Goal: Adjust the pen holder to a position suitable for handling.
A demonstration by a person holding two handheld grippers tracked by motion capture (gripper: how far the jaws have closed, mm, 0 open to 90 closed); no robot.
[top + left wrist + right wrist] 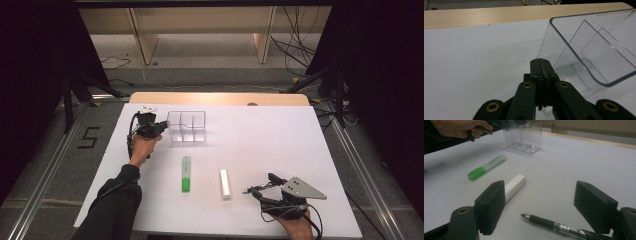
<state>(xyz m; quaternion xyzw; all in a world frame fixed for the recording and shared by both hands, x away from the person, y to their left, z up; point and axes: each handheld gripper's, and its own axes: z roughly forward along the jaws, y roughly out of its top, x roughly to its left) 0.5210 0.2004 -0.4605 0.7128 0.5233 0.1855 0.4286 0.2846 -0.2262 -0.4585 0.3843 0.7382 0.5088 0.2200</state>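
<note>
Clear organizer (187,126), upper-left centre of the white counter (280,135), near its far edge. Left gripper (541,62) fingers pinched shut on its left wall. Right gripper (540,205), lower right, fingers wide apart, holding nothing, pen (549,222) lying between them. Highlighter (186,174), eraser (225,183) mid-counter; bare counter to the right.

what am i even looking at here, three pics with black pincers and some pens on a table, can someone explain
No robot here: a person holds a hand tool with a two-jaw claw in each hand. One picture looks down on the white table from above; the other two come from small cameras riding on each claw.

The left claw is shut and sits against the wall of a clear divided organizer; whether it pinches that wall is hard to tell. The right claw is open and holds nothing; a black pen lies between its jaws.

Also on the table: a green highlighter and a white eraser-like stick.
</note>
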